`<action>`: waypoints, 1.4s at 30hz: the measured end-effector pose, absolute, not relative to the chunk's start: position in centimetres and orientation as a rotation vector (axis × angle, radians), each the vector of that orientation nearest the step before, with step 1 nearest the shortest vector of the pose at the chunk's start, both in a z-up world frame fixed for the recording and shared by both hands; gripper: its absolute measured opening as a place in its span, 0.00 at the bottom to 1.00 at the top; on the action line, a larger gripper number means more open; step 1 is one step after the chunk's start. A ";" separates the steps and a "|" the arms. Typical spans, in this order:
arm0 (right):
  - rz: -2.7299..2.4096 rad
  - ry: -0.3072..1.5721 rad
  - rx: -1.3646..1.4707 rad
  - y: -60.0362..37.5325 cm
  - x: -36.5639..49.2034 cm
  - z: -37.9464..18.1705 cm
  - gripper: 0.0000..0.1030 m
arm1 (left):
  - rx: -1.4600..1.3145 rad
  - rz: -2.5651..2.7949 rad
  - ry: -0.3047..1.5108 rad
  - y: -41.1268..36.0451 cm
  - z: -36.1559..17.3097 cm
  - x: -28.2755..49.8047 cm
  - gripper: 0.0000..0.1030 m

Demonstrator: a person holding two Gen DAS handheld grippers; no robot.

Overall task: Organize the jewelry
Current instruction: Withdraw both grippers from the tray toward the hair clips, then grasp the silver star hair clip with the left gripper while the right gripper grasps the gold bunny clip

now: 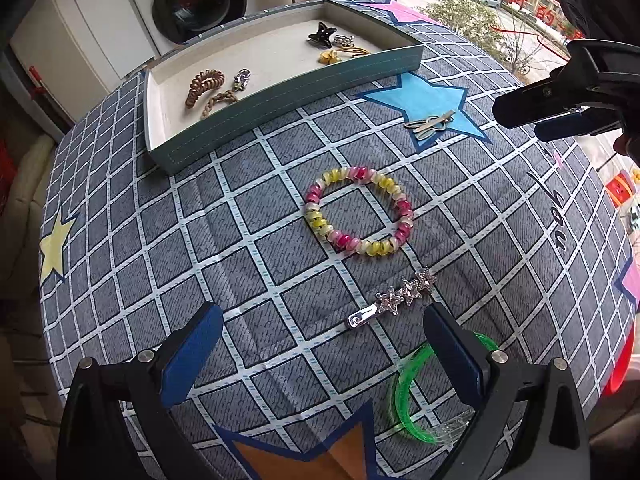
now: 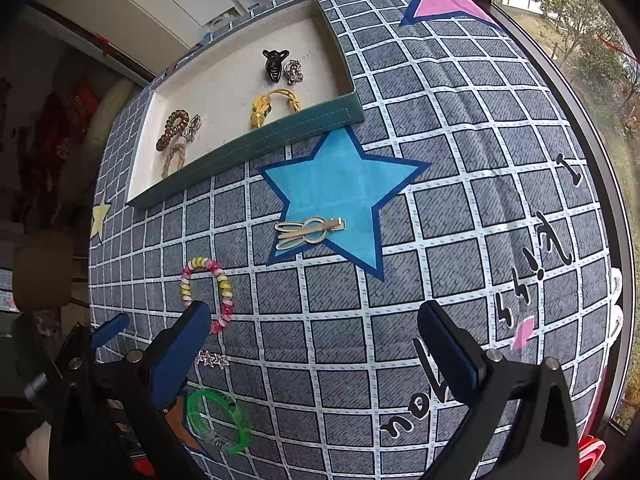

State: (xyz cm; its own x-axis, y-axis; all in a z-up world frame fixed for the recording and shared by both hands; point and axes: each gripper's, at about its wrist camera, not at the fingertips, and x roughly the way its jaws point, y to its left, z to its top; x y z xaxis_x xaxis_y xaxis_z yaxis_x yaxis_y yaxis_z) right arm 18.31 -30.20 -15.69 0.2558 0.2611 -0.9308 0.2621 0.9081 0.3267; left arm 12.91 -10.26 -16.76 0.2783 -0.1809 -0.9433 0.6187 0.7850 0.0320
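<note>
Tablecloth (image 1: 280, 240) bears star clip (image 1: 394, 298) — stars seemingly far-right, clasp near-left.

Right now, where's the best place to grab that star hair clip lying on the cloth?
Grip the star hair clip across its narrow width at the plain metal bar end, coming straight down from above. It lies flat, and the left hand-held gripper, open, is nearest.

Soft, even daylight, sharp at centre.
It comes from the window (image 2: 560, 20); edges bow strongly, corners perhaps slightly blurred.
</note>
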 end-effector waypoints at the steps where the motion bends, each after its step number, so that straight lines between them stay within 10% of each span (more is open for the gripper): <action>1: -0.004 1.333 0.459 -30.2 18.1 -15.9 1.00 | 0.449 -0.573 1.174 -10.5 -16.9 12.9 1.00; 16: 0.052 1.346 0.080 -28.8 20.9 -16.9 0.98 | 0.489 -0.624 1.193 -12.2 -18.5 13.6 0.93; 33: 0.273 1.342 -0.351 -24.6 26.0 -19.2 0.66 | 0.500 -0.700 1.215 -14.6 -19.2 13.6 0.69; 38: 0.307 1.367 -0.299 -23.4 26.2 -19.0 0.41 | 0.473 -0.701 1.219 -14.6 -18.9 13.9 0.40; 42: 0.293 1.378 -0.276 -22.7 25.2 -18.8 0.10 | 0.393 -0.669 1.241 -13.8 -18.7 14.9 0.40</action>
